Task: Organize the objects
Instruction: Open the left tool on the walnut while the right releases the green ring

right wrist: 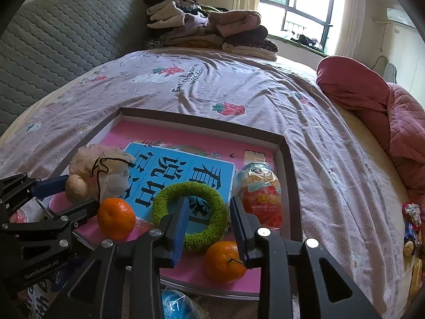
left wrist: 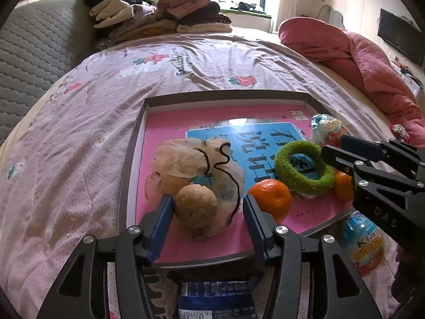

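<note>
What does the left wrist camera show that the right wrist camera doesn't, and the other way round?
Only the left wrist view shows the blue striped packet below the tray edge and the dark screen on the far wall. Only the right wrist view shows the small colourful items at the bed's right edge. Both show the pink tray, the potato between the left gripper fingers, the green ring with one right gripper finger through it, two oranges, and the folded clothes pile.
</note>
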`<control>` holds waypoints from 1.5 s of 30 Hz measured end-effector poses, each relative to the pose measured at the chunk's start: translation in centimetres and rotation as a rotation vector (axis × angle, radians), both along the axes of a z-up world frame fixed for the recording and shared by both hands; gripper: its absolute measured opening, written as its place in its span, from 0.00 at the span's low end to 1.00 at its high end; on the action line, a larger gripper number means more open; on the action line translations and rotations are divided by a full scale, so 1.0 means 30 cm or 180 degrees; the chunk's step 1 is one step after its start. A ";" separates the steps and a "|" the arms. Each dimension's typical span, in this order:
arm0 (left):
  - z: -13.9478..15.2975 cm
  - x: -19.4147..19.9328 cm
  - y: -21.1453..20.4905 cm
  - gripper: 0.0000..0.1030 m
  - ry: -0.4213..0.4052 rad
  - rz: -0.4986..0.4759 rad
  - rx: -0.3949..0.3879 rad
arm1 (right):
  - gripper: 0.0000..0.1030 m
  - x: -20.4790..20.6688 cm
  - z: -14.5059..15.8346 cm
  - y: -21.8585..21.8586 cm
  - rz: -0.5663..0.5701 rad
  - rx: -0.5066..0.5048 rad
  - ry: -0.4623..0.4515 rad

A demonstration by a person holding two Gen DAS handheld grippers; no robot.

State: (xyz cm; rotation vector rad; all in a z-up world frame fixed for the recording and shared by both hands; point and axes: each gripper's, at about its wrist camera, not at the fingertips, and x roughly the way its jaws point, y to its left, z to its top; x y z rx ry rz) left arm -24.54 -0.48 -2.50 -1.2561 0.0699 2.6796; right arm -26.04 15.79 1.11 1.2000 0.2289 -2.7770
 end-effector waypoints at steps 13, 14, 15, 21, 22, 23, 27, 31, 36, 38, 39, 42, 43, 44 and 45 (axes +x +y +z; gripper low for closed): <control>0.059 0.035 0.000 0.56 0.0174 0.0001 0.0014 | 0.34 0.013 0.009 0.010 -0.0010 -0.0145 -0.0046; 0.064 0.036 0.000 0.56 0.0183 0.0004 0.0019 | 0.35 0.015 0.012 0.007 0.0000 -0.0146 -0.0044; 0.066 0.036 -0.002 0.57 0.0192 0.0008 0.0027 | 0.35 0.017 0.014 0.006 0.0007 -0.0152 -0.0042; 0.081 0.039 -0.013 0.62 0.0225 0.0053 0.0081 | 0.41 0.025 0.028 0.001 0.0027 -0.0172 -0.0009; 0.083 0.039 -0.016 0.63 0.0226 0.0061 0.0090 | 0.41 0.026 0.029 0.001 0.0029 -0.0171 -0.0004; 0.083 0.039 -0.018 0.64 0.0227 0.0070 0.0094 | 0.41 0.026 0.030 0.000 0.0026 -0.0169 -0.0001; 0.088 0.037 -0.027 0.68 0.0238 0.0094 0.0107 | 0.42 0.026 0.032 0.001 0.0020 -0.0168 0.0002; 0.093 0.039 -0.027 0.70 0.0265 0.0105 0.0086 | 0.43 0.027 0.033 0.000 0.0012 -0.0160 0.0007; 0.099 0.036 -0.040 0.73 0.0282 0.0168 0.0093 | 0.45 0.026 0.036 0.012 -0.0022 -0.0146 0.0029; 0.104 0.035 -0.048 0.73 0.0300 0.0200 0.0100 | 0.46 0.028 0.042 0.016 -0.0031 -0.0153 0.0047; 0.107 0.035 -0.053 0.73 0.0314 0.0216 0.0100 | 0.46 0.029 0.046 0.018 -0.0035 -0.0158 0.0058; 0.123 0.037 -0.061 0.73 0.0381 0.0252 0.0007 | 0.46 0.035 0.062 0.024 -0.0042 -0.0182 0.0086; 0.130 0.040 -0.064 0.73 0.0410 0.0262 -0.0015 | 0.46 0.037 0.067 0.026 -0.0037 -0.0193 0.0093; 0.137 0.042 -0.067 0.73 0.0436 0.0271 -0.0028 | 0.46 0.042 0.076 0.028 -0.0034 -0.0208 0.0112; 0.144 0.045 -0.071 0.73 0.0457 0.0276 -0.0030 | 0.46 0.045 0.082 0.029 -0.0031 -0.0215 0.0126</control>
